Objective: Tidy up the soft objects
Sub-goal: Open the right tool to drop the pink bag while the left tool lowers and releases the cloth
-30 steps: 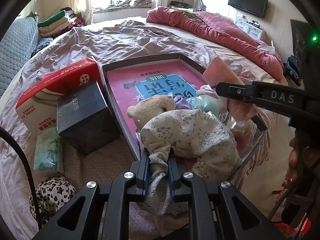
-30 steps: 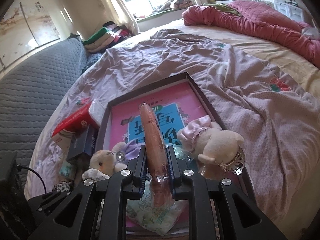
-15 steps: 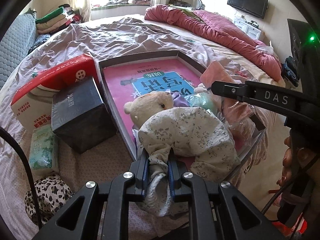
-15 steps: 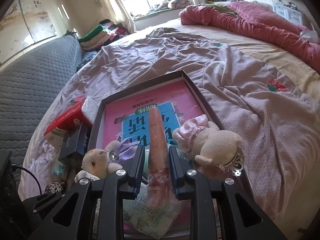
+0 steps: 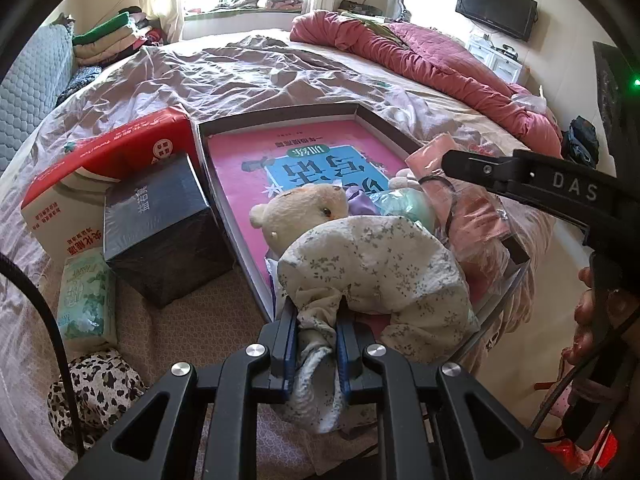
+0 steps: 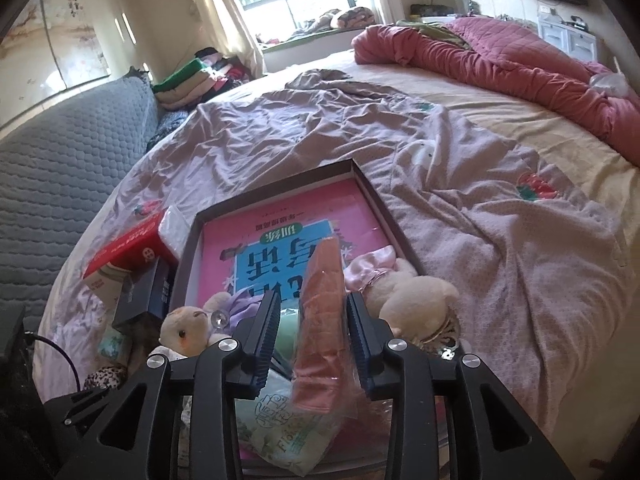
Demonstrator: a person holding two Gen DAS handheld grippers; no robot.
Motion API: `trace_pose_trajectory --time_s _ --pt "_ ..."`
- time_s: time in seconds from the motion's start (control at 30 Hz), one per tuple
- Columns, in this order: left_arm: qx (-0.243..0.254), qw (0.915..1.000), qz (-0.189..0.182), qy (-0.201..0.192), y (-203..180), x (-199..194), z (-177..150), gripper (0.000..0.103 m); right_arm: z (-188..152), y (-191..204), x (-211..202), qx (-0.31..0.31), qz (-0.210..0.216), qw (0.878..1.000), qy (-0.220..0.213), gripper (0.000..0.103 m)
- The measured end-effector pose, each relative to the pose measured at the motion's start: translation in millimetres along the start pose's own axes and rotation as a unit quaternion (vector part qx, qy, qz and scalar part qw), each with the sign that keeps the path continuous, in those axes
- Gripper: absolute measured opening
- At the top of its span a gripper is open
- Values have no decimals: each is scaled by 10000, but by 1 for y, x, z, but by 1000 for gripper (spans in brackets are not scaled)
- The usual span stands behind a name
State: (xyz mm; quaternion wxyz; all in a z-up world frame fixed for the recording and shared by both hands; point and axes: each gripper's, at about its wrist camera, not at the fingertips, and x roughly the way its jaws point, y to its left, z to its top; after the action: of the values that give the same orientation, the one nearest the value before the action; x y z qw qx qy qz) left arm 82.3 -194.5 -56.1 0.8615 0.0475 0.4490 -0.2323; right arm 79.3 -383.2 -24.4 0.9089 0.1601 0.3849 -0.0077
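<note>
My left gripper (image 5: 316,320) is shut on a fold of a floral-print cloth (image 5: 372,268) that lies over a cream teddy bear (image 5: 304,212) at the near end of a shallow dark-rimmed box (image 5: 208,160) with a pink book in it. My right gripper (image 6: 312,300) is opening. A wrapped orange-pink packet (image 6: 320,344) stands between its jaws, with a gap at the left pad. A cream plush with a pink bow (image 6: 408,300) lies just to the right, and a small bear (image 6: 184,328) to the left. A green-printed tissue pack (image 6: 288,436) lies under the packet.
Left of the box lie a red carton (image 5: 108,156), a dark box (image 5: 156,232), a tissue pack (image 5: 84,296) and a leopard-print cloth (image 5: 96,388). A red quilt (image 5: 440,64) lies at the far right of the bed. Folded clothes (image 5: 116,36) are stacked far left.
The right gripper's jaws have spread away from the orange-pink packet, which now stands looser and shows more of its flat side. The left gripper still grips the floral cloth.
</note>
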Motion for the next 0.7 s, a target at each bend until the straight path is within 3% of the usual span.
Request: trace_pose_trajectory --time_s 0.5,0.7 --pt "77 9999 30 -91 -3 -7 -1 26 2 11 -10 -144 3 9997 -176 36" --pt "103 9999 -16 -131 -4 -11 -1 34 4 9 -14 -79 17 9997 -242 43"
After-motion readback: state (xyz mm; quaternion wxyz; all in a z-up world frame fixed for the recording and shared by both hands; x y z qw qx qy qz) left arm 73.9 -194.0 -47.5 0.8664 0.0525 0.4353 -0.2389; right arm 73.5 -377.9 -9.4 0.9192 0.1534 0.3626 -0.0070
